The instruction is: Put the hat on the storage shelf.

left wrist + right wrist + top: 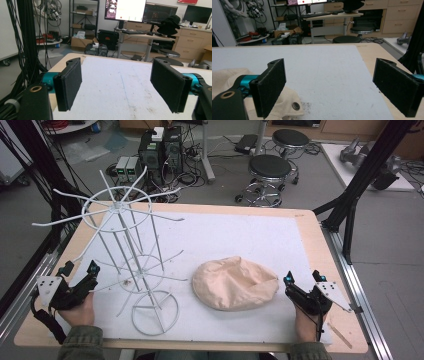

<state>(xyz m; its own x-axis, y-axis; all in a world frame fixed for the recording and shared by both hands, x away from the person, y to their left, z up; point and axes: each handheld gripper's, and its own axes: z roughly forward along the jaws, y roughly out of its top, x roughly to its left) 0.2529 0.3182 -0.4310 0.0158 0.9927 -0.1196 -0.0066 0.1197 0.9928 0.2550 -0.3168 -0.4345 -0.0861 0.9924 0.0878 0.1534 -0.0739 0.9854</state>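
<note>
A beige cloth hat (235, 283) lies crumpled on the white mat, right of centre. A white wire rack (131, 251) with spreading arms stands on the left half of the mat. My left gripper (79, 268) rests near the table's left front corner, beside the rack, open with nothing between its jaws; the left gripper view looks across bare mat (120, 85). My right gripper (303, 278) sits open just right of the hat. In the right gripper view the hat's edge (287, 102), with a metal eyelet, lies by the left jaw, not gripped.
The white mat (235, 235) covers most of the wooden table (310, 227). Black frame posts (357, 185) rise at the table's right and left. Two stools (270, 170) and electronics boxes (160, 147) stand on the floor beyond the far edge.
</note>
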